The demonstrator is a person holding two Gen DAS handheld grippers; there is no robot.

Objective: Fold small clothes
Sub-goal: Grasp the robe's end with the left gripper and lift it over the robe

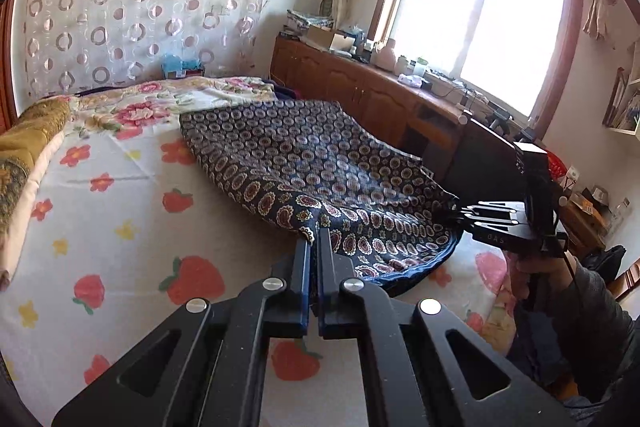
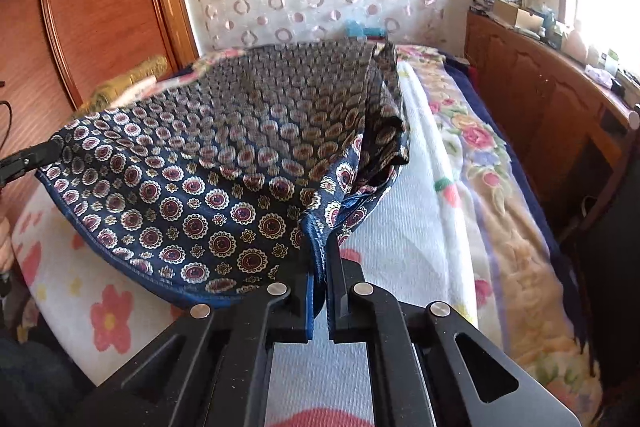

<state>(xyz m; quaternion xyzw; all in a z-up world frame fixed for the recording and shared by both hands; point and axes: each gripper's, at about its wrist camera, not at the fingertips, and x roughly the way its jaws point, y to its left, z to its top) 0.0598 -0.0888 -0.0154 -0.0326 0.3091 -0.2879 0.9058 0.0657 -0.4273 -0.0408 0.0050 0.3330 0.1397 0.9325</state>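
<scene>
A dark blue scarf-like cloth with round medallion print (image 1: pixel 320 171) is stretched over the bed, its near edge lifted. My left gripper (image 1: pixel 315 233) is shut on one near corner of the cloth. My right gripper (image 2: pixel 322 247) is shut on the other near corner of the cloth (image 2: pixel 224 167). The right gripper shows in the left wrist view (image 1: pixel 460 217) at the cloth's right end. The left gripper shows in the right wrist view (image 2: pixel 56 149) at the cloth's left end. The far part of the cloth rests on the bed.
The bed has a white sheet with strawberry print (image 1: pixel 120 227) and a floral blanket (image 2: pixel 480 155). A wooden headboard (image 2: pixel 100 7) stands behind it. A wooden cabinet (image 1: pixel 360 87) with clutter runs under the window. A yellow-brown pillow (image 1: pixel 32 143) lies at the left.
</scene>
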